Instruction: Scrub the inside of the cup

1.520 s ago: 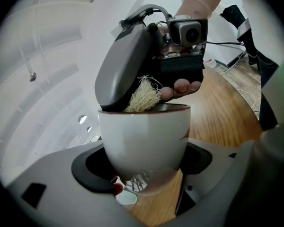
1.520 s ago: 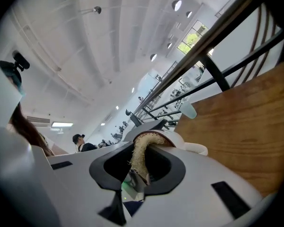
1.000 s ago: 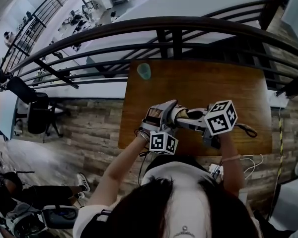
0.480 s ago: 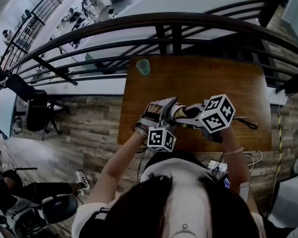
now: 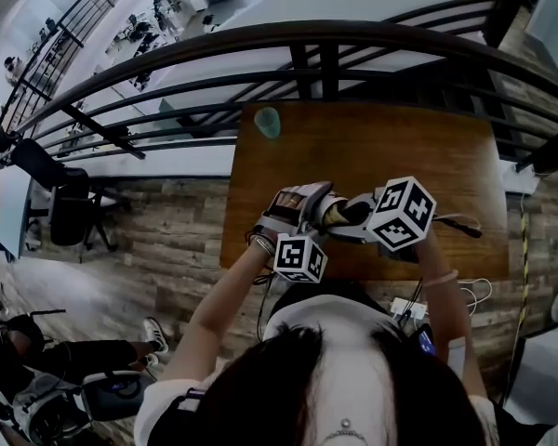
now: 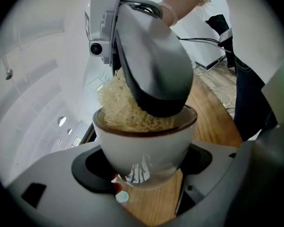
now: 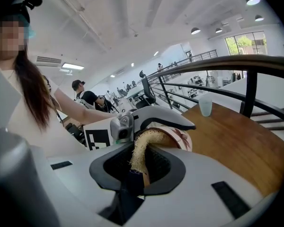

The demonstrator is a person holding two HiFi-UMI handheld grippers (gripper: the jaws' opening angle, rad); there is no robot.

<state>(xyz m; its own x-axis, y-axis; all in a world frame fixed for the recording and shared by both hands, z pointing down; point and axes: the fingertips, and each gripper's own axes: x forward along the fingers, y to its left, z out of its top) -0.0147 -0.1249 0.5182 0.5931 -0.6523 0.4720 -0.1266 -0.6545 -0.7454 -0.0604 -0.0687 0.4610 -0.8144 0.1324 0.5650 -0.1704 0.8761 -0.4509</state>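
White cup [image 6: 144, 138] with a dark rim, clamped at its lower wall by the left tongs [image 6: 143, 170], mouth turned toward the right tongs [image 7: 136, 171]. Pressed down into the cup, a wad of pale fibrous scrubber [image 6: 118, 103], pinched tight in the right tongs. Beneath the cup, the near part of a brown wooden bench [image 5: 400, 147]. Well beyond the cup, at the bench's far left edge, a small pale green tumbler [image 5: 268, 122], upright. Farther still past the cup, a dark metal railing [image 5: 325, 40], a lower floor behind it
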